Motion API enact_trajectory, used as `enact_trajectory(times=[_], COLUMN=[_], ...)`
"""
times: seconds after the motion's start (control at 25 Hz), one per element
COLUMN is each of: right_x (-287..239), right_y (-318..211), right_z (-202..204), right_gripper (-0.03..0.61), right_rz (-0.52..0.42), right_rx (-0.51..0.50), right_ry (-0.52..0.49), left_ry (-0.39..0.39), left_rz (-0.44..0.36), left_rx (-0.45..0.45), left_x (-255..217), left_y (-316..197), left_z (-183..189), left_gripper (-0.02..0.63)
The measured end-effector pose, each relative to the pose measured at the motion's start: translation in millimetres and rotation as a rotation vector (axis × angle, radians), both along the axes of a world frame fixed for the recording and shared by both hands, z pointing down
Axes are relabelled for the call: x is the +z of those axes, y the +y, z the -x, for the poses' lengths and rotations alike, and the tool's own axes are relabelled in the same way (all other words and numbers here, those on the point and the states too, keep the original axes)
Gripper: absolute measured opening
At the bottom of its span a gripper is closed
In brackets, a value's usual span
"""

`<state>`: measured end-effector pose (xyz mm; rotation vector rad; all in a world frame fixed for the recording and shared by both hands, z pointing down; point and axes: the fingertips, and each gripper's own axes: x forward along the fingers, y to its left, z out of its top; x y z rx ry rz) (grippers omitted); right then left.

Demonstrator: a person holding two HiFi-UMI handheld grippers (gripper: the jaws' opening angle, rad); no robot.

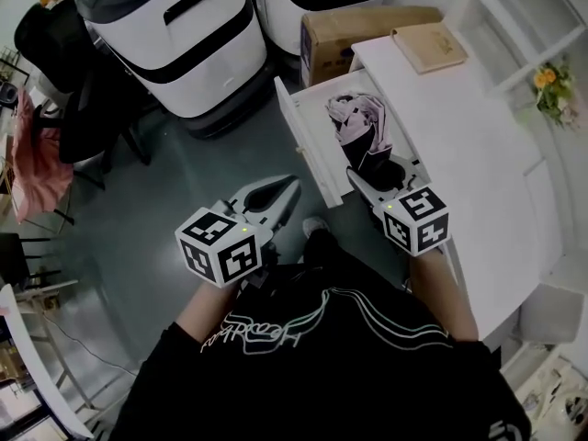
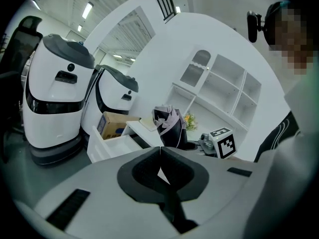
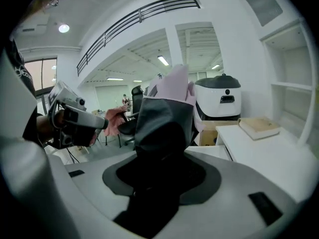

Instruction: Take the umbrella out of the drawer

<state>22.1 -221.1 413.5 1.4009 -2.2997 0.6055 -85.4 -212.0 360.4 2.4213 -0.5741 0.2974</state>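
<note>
A folded pink and black umbrella (image 1: 360, 129) stands upright over the open white drawer (image 1: 307, 154). My right gripper (image 1: 381, 175) is shut on its black lower end, and in the right gripper view the umbrella (image 3: 167, 108) fills the space between the jaws of that gripper (image 3: 162, 153). My left gripper (image 1: 292, 186) hangs over the floor to the left of the drawer front, with its jaws shut on nothing. In the left gripper view the tips of the left gripper (image 2: 159, 149) meet, and the umbrella (image 2: 169, 126) rises beyond them above the drawer (image 2: 107, 141).
The drawer belongs to a white desk (image 1: 459, 145) with a book (image 1: 429, 47) on it. A cardboard box (image 1: 358, 30) and two white machines (image 1: 184, 35) stand on the floor behind. Flowers (image 1: 551, 85) sit on shelving at the right. A chair with pink cloth (image 1: 28, 154) is far left.
</note>
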Motion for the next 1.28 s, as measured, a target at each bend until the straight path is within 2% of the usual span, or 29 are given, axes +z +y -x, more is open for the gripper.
enact_trajectory(times=[0.2,0.4,0.6,0.8,1.28], right_x=[-26.6,-37.4,-43.9,-46.0,-43.4], right_y=[29.7,42.9,48.9,49.3,31.1], right_z=[4.2,2.4,3.3,0.1,-7.8], right_gripper=[0.206,0.206,0.206,0.206,0.206], right_rz=[-0.068,-0.094,-0.098,-0.105,-0.09], right_rx=[-0.015,0.002,0.006,-0.005,-0.012], right_ry=[-0.051,-0.094,-0.123,-0.105,-0.135], left_ry=[0.015,0.014,0.018,0.02,0.019], left_rz=[-0.033,-0.049,-0.063,-0.067,-0.06], left_rx=[0.007,0.02,0.025,0.028,0.028], left_x=[-15.3,-23.0,-29.8,-31.4,-28.4], left_y=[17.6,28.3,33.9,34.0,16.2], left_z=[-2.5,-4.7,-4.9,-10.6,-22.4], left_gripper=[0.021,0.021,0.021,0.021,0.021])
